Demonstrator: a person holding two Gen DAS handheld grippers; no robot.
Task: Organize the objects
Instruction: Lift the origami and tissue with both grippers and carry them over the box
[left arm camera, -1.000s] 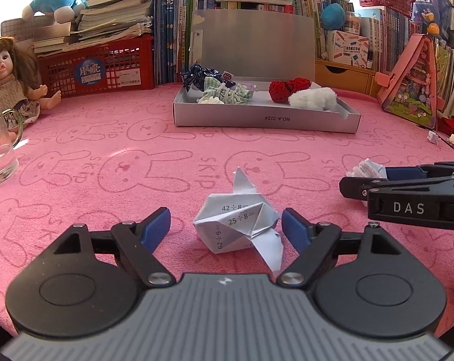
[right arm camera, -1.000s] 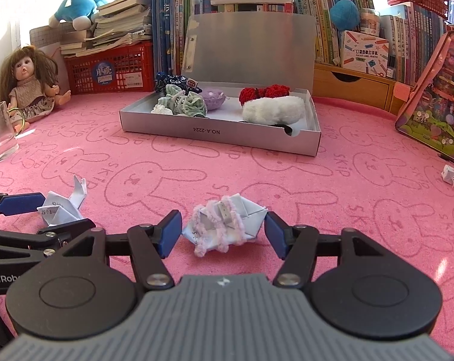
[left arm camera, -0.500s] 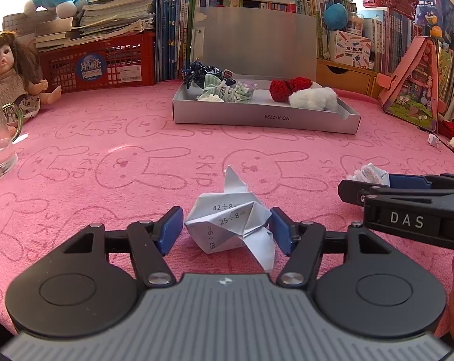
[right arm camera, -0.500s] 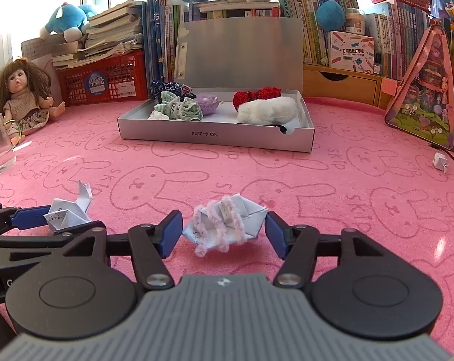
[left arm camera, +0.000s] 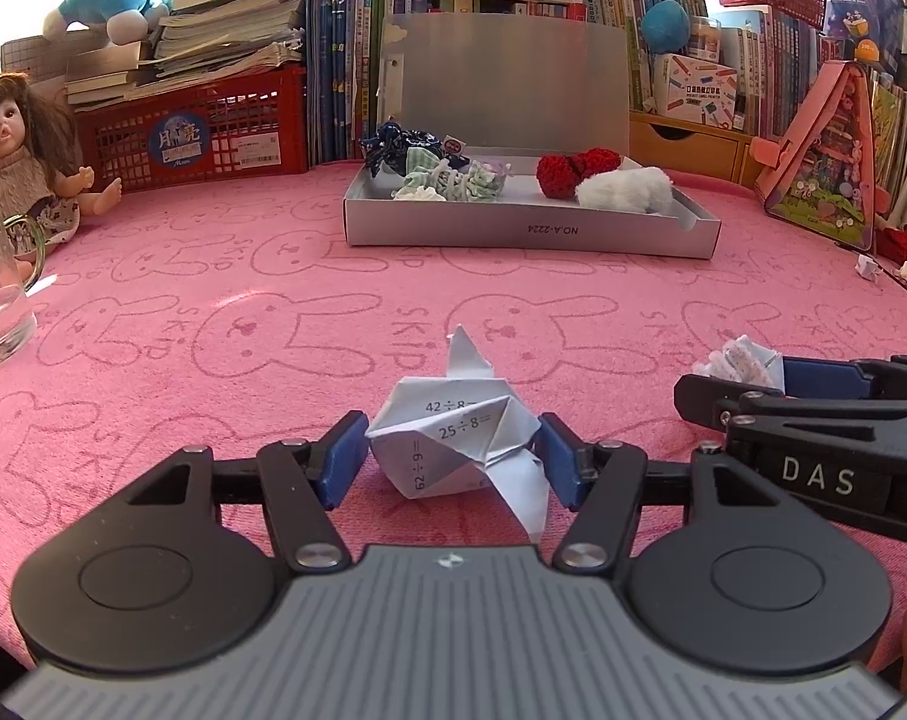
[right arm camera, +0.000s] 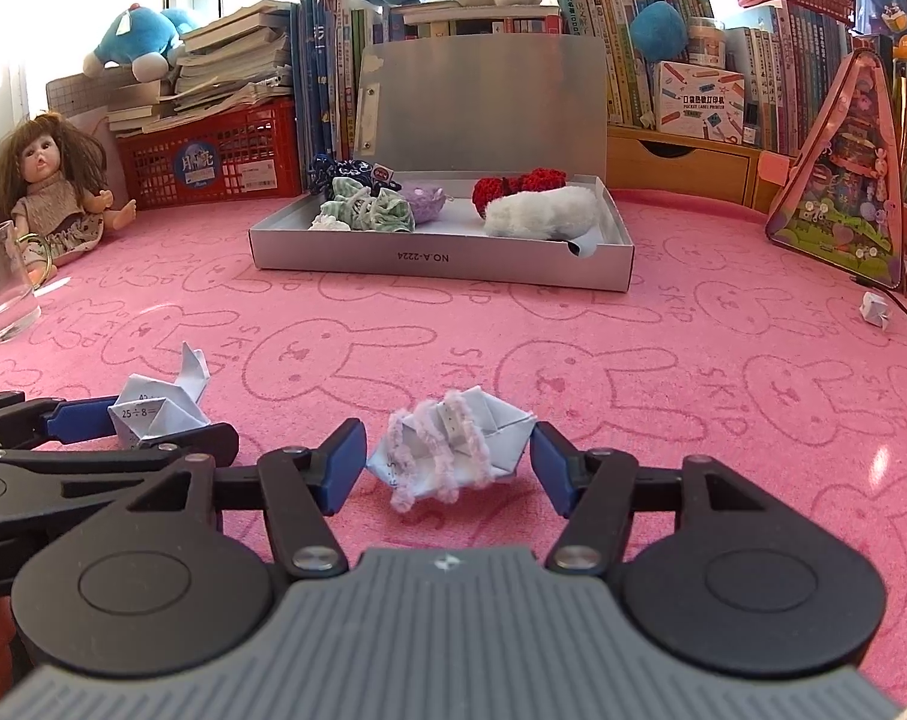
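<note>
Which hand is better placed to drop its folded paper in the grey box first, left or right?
Left, narrowly. The left gripper has closed until both fingers touch its folded paper. The right gripper, also closing, still shows a gap beside its yarn-wrapped paper. The box lies ahead of both.

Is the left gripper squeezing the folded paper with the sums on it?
Touching. In the left wrist view, both blue pads of the left gripper sit against the sides of the folded paper, with no pink cloth showing between them.
</note>
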